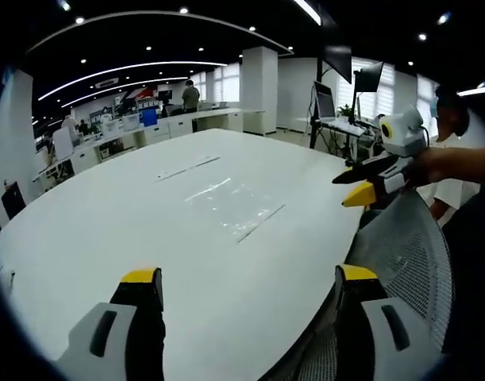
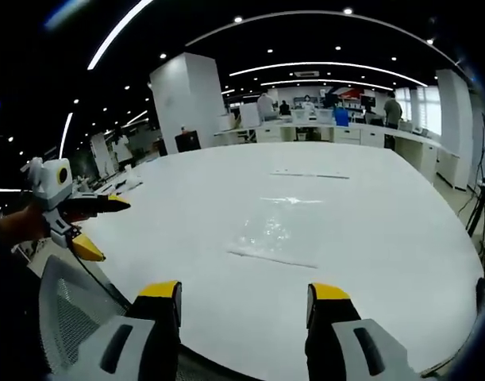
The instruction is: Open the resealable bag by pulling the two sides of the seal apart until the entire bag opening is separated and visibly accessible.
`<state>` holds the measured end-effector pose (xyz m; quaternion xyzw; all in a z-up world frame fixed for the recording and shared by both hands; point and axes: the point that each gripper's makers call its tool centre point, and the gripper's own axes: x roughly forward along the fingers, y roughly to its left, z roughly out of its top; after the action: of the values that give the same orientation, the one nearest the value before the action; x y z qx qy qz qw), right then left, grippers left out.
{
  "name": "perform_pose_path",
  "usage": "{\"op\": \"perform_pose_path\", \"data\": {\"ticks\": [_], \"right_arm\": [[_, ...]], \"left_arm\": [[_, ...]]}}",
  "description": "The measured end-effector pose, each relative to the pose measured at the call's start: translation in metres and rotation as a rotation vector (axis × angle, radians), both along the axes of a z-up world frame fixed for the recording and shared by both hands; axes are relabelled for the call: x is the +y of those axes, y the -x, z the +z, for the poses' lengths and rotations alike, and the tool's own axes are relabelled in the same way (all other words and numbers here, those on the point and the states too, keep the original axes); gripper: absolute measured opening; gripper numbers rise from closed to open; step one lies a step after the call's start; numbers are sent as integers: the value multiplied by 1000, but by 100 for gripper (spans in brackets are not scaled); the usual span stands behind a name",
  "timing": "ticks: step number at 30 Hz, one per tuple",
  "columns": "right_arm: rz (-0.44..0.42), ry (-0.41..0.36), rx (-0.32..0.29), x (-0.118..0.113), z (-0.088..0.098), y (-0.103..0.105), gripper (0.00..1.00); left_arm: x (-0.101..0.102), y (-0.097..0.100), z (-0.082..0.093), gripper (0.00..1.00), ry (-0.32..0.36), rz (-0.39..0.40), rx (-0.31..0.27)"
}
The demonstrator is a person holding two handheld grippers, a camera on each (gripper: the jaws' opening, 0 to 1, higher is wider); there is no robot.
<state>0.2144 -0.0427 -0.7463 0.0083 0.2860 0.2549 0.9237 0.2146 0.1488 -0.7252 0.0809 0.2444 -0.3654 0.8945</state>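
Lying flat on white table (image 1: 107, 230): clear bag (image 1: 234, 202) | open-plan office | both tools gaping, empty

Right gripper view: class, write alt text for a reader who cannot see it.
A clear bag lies flat and untouched on a white table, ahead of the right gripper, whose yellow-tipped jaws stand open. The left gripper is at the left edge, also open, above a mesh chair back.
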Motion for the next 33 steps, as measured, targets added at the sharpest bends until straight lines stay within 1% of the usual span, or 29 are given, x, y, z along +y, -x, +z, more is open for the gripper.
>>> {"op": "perform_pose_path", "data": {"ticks": [4, 9, 18, 25, 33], "right_arm": [[31, 9, 2, 5, -1, -3, 62], [59, 21, 15, 7, -8, -5, 61], [119, 33, 13, 16, -15, -21, 59], [160, 49, 21, 21, -21, -31, 59], [206, 63, 32, 32, -30, -42, 58]], "left_arm": [[-3, 1, 1, 88, -1, -9, -2], [-4, 0, 1, 87, -1, -7, -3], [-4, 1, 0, 86, -4, -4, 4], [-4, 0, 2, 87, -1, -1, -7], [-3, 0, 1, 90, -3, 1, -10]]}}
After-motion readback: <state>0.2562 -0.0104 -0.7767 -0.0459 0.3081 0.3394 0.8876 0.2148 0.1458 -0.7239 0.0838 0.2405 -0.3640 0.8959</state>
